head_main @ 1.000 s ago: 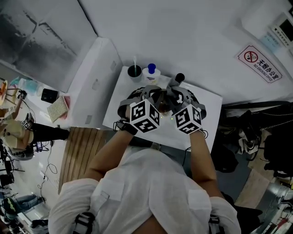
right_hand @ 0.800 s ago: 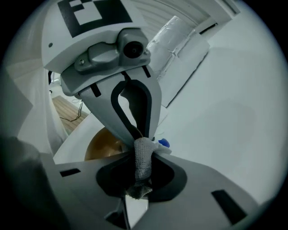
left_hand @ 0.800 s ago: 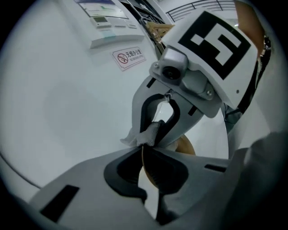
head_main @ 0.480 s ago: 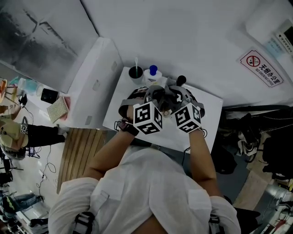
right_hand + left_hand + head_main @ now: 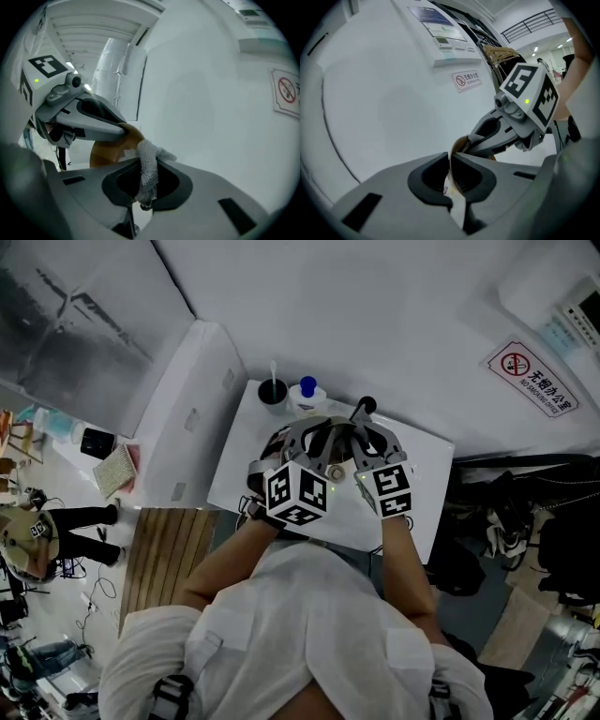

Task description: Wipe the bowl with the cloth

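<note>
as left jaws pinch bowl (image 5: 107, 152), right pinch cloth (image 5: 147, 170).

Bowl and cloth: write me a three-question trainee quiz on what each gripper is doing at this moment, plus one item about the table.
1. True or false: the left gripper is shut on the rim of the bowl.
2. What do the jaws of the right gripper hold? A. a sponge B. the cloth C. nothing
3. Fill in: in the head view, the bottle at the far edge of the table has a ___ cap.

Key: 1 true; 2 B; 3 blue.
</note>
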